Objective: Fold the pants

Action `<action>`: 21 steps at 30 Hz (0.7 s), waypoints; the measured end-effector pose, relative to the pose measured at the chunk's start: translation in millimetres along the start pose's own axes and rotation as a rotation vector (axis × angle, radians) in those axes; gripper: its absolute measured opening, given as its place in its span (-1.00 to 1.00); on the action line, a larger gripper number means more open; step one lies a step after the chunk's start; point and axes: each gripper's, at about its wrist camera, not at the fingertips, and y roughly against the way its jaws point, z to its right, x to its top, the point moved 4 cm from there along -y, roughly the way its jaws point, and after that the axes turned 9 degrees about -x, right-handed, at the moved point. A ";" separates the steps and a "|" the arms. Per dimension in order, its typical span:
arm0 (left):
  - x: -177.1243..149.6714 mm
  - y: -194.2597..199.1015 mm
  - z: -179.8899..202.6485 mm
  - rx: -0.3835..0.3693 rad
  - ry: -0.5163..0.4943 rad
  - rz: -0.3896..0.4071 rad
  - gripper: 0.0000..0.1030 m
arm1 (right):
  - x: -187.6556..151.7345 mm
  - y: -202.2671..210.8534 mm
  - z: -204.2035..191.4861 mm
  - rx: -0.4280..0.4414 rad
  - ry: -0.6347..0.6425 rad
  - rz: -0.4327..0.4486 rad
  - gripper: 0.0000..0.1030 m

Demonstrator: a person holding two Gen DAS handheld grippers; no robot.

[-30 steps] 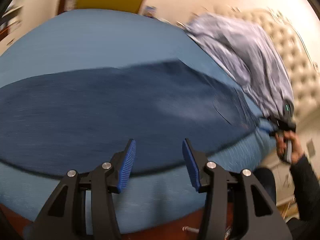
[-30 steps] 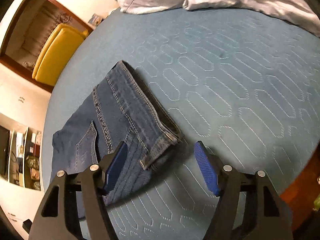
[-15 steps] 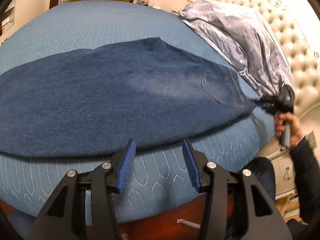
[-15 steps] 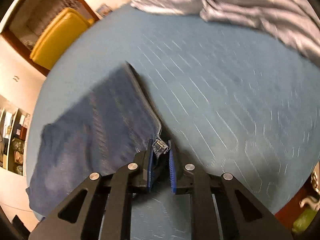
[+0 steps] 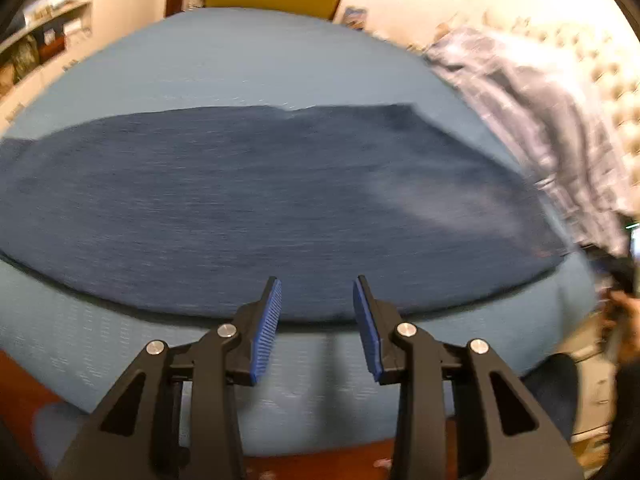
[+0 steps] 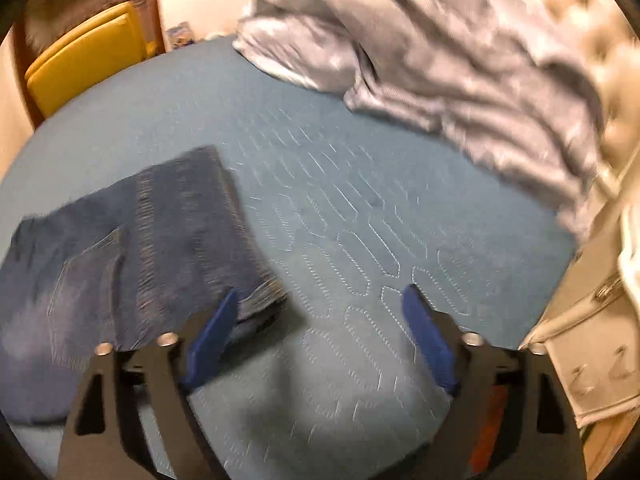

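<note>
Half a second ago my right gripper (image 6: pixel 320 332) pinched the waistband corner of the jeans (image 5: pixel 256 208), but now its jaws are spread wide, the jeans lying flat across the blue quilted bed (image 6: pixel 360 208), while my left gripper (image 5: pixel 316 324) hangs open and empty over their near edge.

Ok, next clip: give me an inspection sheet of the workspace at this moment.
Surface: blue quilted bed, stitched pattern.
Job's things: jeans spread flat across the bed, waistband end by the right hand-held gripper.
Clutter: crumpled grey blanket at the head end.
Grippers: left hand-held gripper open, over the jeans' near edge; right one open, holding nothing.
Cables: nothing seen.
Surroundings: yellow chair, tufted headboard, shelves.
</note>
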 end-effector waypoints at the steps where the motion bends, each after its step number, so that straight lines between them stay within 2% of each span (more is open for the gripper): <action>1: 1.9 -1.8 -3.6 0.056 -0.001 0.000 -0.28 | -2.3 12.3 -12.4 0.017 0.049 0.035 0.71; 3: 6.9 -2.7 -8.8 0.108 0.003 0.011 -0.22 | -9.2 37.6 -42.1 0.024 0.141 0.111 0.72; 4: 9.0 -2.9 -10.7 0.132 0.003 0.012 -0.14 | -12.4 48.7 -58.2 0.052 0.166 0.137 0.72; 5: 11.8 -4.5 -13.8 0.166 -0.002 0.017 0.04 | -13.0 54.8 -69.1 0.080 0.174 0.147 0.72; 6: 14.0 -7.9 -17.1 0.188 -0.006 0.014 0.10 | -15.5 61.8 -86.9 0.122 0.183 0.154 0.74; 8: 15.5 -16.5 -22.6 0.201 -0.002 -0.009 0.17 | -19.7 67.4 -115.0 0.161 0.197 0.140 0.78; 12: 14.3 -32.2 -27.4 0.240 -0.021 -0.052 0.48 | -37.4 61.7 -163.0 0.205 0.223 0.068 0.78; 14: 13.4 -33.9 -27.8 0.252 -0.027 -0.040 0.79 | -43.0 54.1 -178.0 0.198 0.247 0.049 0.78; 18: 7.2 -35.9 -29.0 0.218 -0.070 0.020 0.92 | -64.3 37.6 -195.0 0.182 0.296 0.008 0.78; 21: 4.0 -34.3 -31.8 0.218 -0.112 0.038 0.93 | -74.6 32.0 -193.6 0.214 0.280 0.023 0.79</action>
